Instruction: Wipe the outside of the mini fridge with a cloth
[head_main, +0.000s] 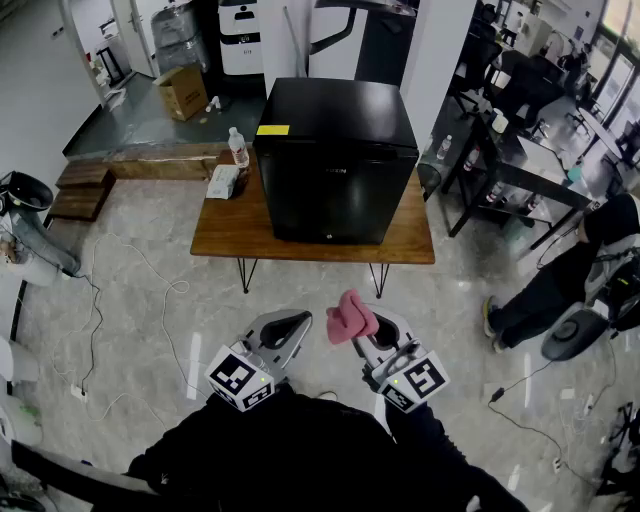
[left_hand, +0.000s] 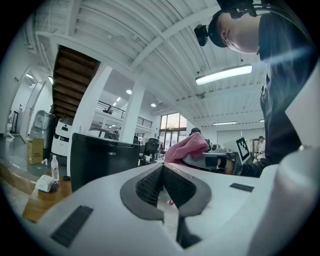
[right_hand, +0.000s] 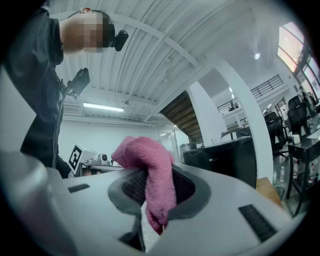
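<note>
A black mini fridge (head_main: 335, 160) stands on a low wooden table (head_main: 225, 228) ahead of me, its door facing me. The fridge (left_hand: 100, 160) shows in the left gripper view and, as a dark box, the fridge (right_hand: 225, 157) shows in the right gripper view. My right gripper (head_main: 362, 322) is shut on a pink cloth (head_main: 350, 316), which bunches up above the jaws; the cloth (right_hand: 150, 175) fills the jaw gap in the right gripper view. My left gripper (head_main: 293, 324) is shut and empty, level with the right one, well short of the table.
On the table's left part lie a water bottle (head_main: 238, 147) and a pack of wipes (head_main: 222, 181). White cables (head_main: 150, 290) trail over the marble floor at left. A person (head_main: 560, 280) sits at right beside black desks (head_main: 520, 165). A cardboard box (head_main: 182, 90) stands behind.
</note>
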